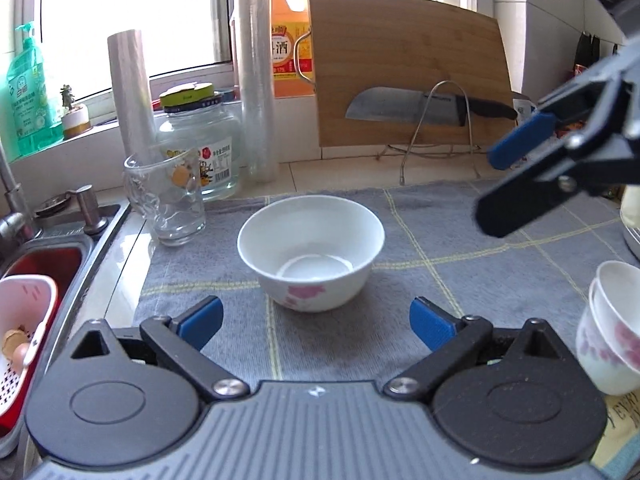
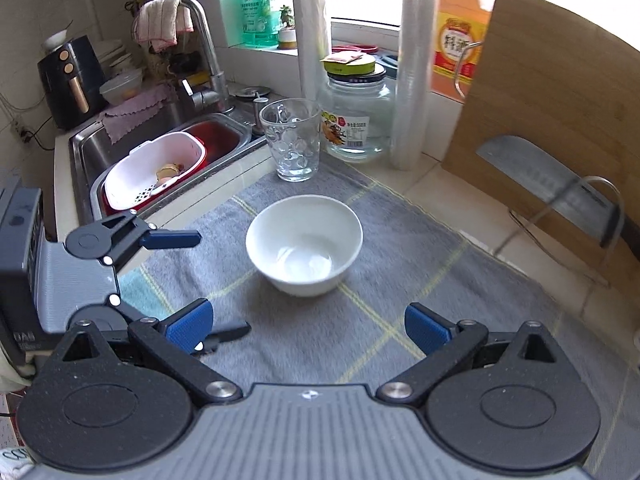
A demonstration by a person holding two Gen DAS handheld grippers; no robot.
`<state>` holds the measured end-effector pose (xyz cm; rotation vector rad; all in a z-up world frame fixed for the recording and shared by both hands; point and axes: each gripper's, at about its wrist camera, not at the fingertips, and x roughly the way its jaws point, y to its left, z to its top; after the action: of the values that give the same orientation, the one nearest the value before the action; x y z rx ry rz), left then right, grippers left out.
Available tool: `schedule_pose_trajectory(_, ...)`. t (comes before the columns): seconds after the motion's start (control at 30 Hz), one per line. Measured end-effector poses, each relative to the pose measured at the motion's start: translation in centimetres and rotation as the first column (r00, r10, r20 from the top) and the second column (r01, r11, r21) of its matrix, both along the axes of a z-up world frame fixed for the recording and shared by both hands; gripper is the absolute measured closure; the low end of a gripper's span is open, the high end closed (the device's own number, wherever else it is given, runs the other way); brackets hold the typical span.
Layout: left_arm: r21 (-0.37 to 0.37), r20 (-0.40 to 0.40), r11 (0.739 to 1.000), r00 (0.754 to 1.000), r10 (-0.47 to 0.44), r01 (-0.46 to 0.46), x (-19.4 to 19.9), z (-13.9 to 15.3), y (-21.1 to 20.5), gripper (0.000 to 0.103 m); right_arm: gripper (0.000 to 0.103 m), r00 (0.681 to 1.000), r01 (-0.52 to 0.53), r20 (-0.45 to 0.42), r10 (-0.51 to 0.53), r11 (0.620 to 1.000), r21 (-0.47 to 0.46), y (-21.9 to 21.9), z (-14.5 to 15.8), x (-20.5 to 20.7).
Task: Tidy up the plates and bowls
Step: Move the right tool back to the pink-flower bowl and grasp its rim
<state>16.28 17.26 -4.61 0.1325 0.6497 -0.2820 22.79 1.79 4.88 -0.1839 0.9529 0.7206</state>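
Left gripper (image 1: 316, 322): fingers spread wide, empty. White bowl (image 1: 311, 251): upright on grey mat (image 1: 460, 280), dead ahead, centred between the fingers, just beyond the tips. Right gripper (image 2: 308, 326): likewise spread and empty, bowl ahead; neither clearly nearer. Stacked bowls (image 1: 612, 328): at right edge.

3 bowls (image 1: 311, 252), 1 glass (image 1: 166, 200), 1 jar (image 1: 204, 140), 2 rolls (image 1: 256, 76), 1 knife (image 1: 420, 110).
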Motion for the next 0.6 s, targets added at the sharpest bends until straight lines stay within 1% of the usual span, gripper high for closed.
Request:
schedule_pose_trajectory(0.37, -0.017, -0.034, 0.999, 0.999, -0.028, 0.028, 3.3, -2.1, 0.1, 0.004, 0.000, 0.997, -0.057, -0.060, 0.056, 0.998, -0.007, 3.1, -2.3, 4.4)
schedule_pose_trajectory(0.53, -0.020, -0.026, 0.999, 0.999, -0.035, 0.034, 3.9, -2.2, 0.2, 0.004, 0.002, 0.994, -0.062, -0.085, 0.062, 0.998, -0.001, 3.9, -3.4, 6.1)
schedule_pose_trajectory(0.6, -0.030, -0.034, 0.999, 0.999, -0.039, 0.038, 4.3, -2.3, 0.2, 0.004, 0.003, 0.993, -0.064, -0.096, 0.064, 0.998, 0.000, 4.1, -3.8, 6.7)
